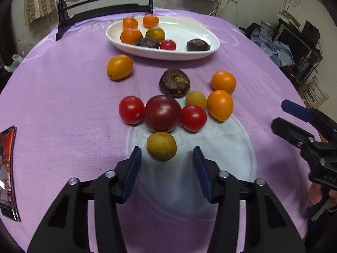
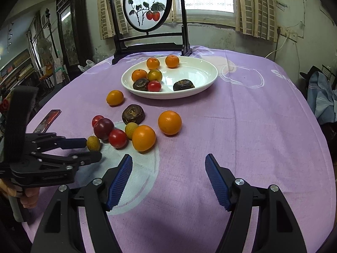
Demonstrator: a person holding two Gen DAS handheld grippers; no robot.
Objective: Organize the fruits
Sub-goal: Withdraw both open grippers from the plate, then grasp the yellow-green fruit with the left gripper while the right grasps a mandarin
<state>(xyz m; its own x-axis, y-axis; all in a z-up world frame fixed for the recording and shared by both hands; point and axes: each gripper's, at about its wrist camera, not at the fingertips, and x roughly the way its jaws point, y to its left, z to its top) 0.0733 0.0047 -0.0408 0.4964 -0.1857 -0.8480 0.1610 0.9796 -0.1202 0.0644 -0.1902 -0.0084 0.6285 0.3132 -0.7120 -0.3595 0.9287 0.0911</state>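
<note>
L gripper (image 1: 166, 156) jaws apart, nothing clamped; small tan-green longan (image 1: 161, 146) sits on the cloth just ahead of the tips, centred in the gap, blue pads (image 1: 133, 168) either side of it w/ daylight both sides, no contact seen. In R wrist view the same L gripper (image 2: 92, 148) comes in from the left, longan (image 2: 93, 143) between its two finger ends; touching or not: cannot tell from that angle. R gripper (image 2: 168, 164) jaws wide, empty, over bare purple tablecloth (image 2: 242, 126), well apart from any fruit. Landmark = white oval plate (image 1: 189, 57) at far side of table. On plate: three oranges, one green-orange fruit, one cherry tomato, two dark wrinkled fruits. Loose pile lies on the near side of plate, between plate and L gripper: dark red plum (image 1: 162, 113) touching the longan's far side, red cherry tomato (image 1: 131, 110) to plum's left, second tomato (image 1: 193, 118) to its right, second longan (image 1: 196, 99) behind that, two orange fruits (image 1: 220, 105) at the right edge of pile, dark wrinkled fruit (image 1: 174, 83) nearer the plate. One orange fruit (image 1: 119, 67) alone, just off plate's near-left rim. Phone-like flat item (image 1: 8, 172) at cloth edge, far left of plate. Painted round screen on stand (image 2: 147, 6) behind plate.
</note>
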